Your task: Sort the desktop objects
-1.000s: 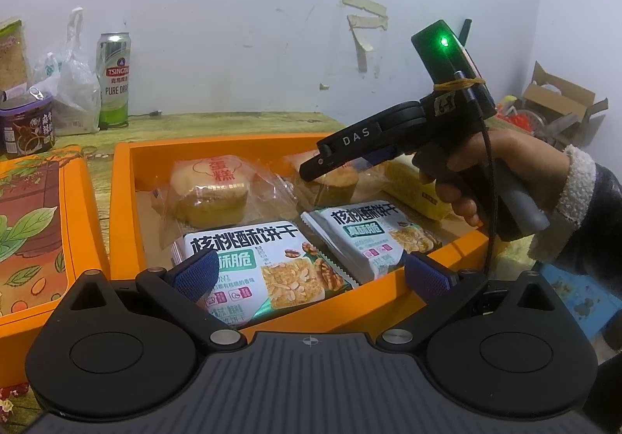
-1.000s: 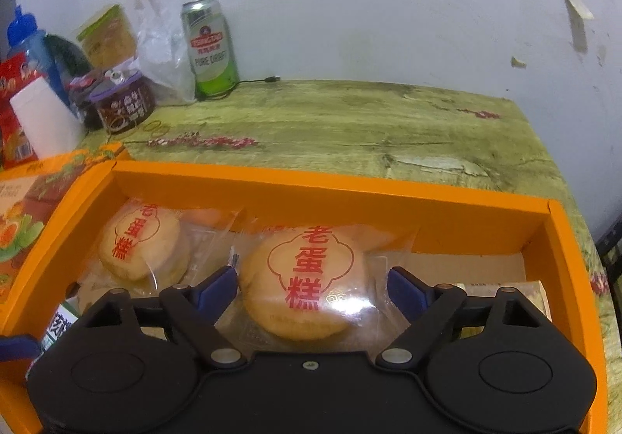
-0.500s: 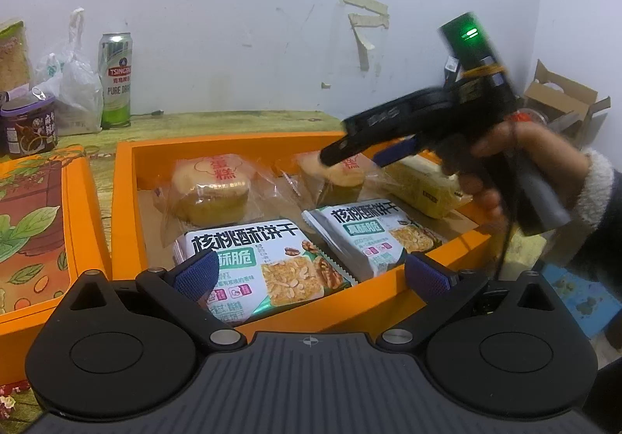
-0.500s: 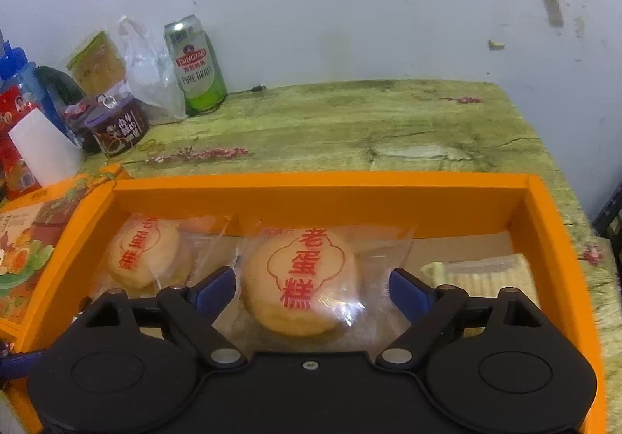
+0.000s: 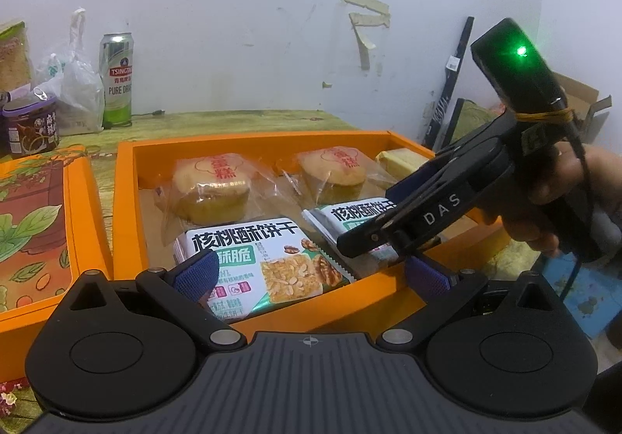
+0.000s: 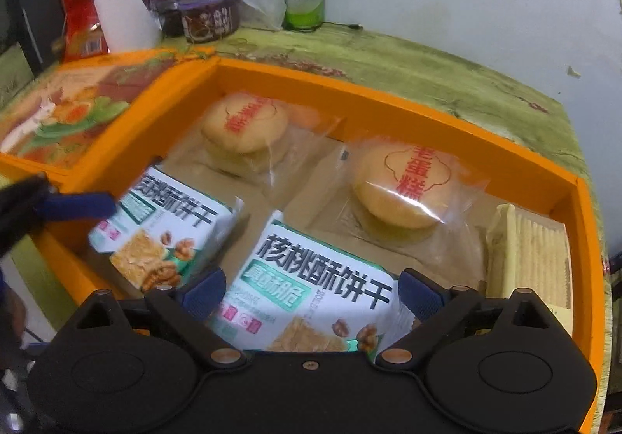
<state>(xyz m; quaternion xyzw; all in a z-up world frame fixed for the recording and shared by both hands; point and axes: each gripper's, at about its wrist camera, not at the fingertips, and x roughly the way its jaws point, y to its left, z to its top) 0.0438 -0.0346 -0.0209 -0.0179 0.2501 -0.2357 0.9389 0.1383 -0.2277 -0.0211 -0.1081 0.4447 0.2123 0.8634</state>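
An orange box [image 5: 128, 177] [image 6: 388, 111] holds two wrapped egg cakes [image 5: 212, 189] [image 5: 334, 171], two walnut biscuit packs [image 5: 252, 259] [image 5: 350, 216] and a pale wafer pack [image 6: 532, 251]. My left gripper [image 5: 309, 274] is open and empty, its fingers over the box's near wall and the left biscuit pack. My right gripper [image 6: 311, 290] is open, its fingers on either side of the right biscuit pack [image 6: 318, 294], not closed on it. In the left wrist view the right gripper [image 5: 369, 236] hangs low over that pack.
The box lid [image 5: 31, 228] lies left of the box. At the back of the green table [image 6: 447, 68] stand a beer can [image 5: 116, 80], a plastic bag [image 5: 74, 92], jars [image 6: 210, 18], a white cup [image 6: 124, 18] and snack bags. A cardboard box [image 5: 583, 103] is off to the right.
My right gripper has pulled back and dropped from around the right egg cake to around the right biscuit pack. My left gripper has stayed put.
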